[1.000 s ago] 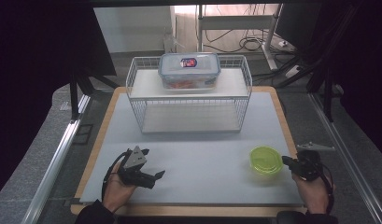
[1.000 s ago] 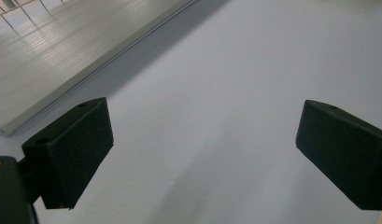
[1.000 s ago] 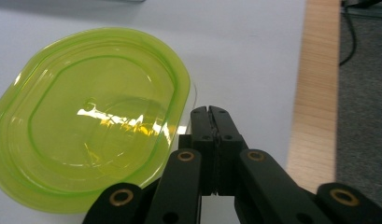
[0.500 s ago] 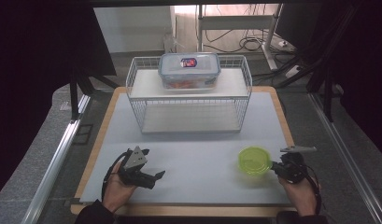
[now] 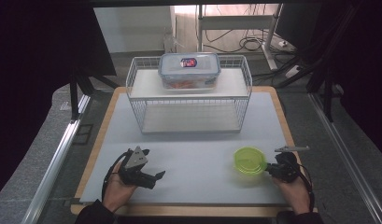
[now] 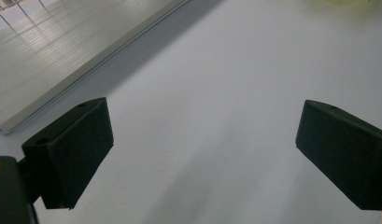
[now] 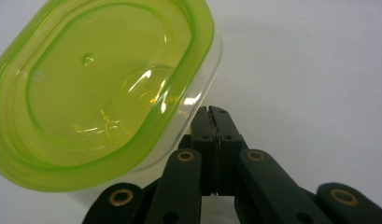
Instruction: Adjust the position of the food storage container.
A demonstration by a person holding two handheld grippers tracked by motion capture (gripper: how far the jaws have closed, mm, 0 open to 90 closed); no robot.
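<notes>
Green-lidded container (image 5: 250,160) is the work item; it sits on the grey mat (image 5: 198,154) at the near right, well apart from the wire rack (image 5: 188,93) at the far middle of the table.

Layout, left to right:

1. Left gripper (image 5: 149,176) rests in the person's left hand at the near left of the mat. In the left gripper view its two black jaws stand spread wide with only bare mat between them. It holds nothing and touches nothing but the hand.
2. Wire rack stands beyond the centre of the mat. A clear lidded box (image 5: 189,69) with a blue rim sits on its top shelf; the lower shelf is bare.
3. Green-lidded container lies flat on the mat, lid on.
4. Right gripper (image 5: 272,169) sits just beside the container's right edge. In the right gripper view its jaws are pressed together, tips against or just at the clear wall below the green lid (image 7: 102,88). Nothing is pinched between them.

Step in hand, as judged: the closed right gripper is nudging the container leftward across the mat rather than gripping it.

Next move, as judged: continue the push with the tips low on the wall to avoid tipping, or spread the jaws and take the rim for a lift.
</notes>
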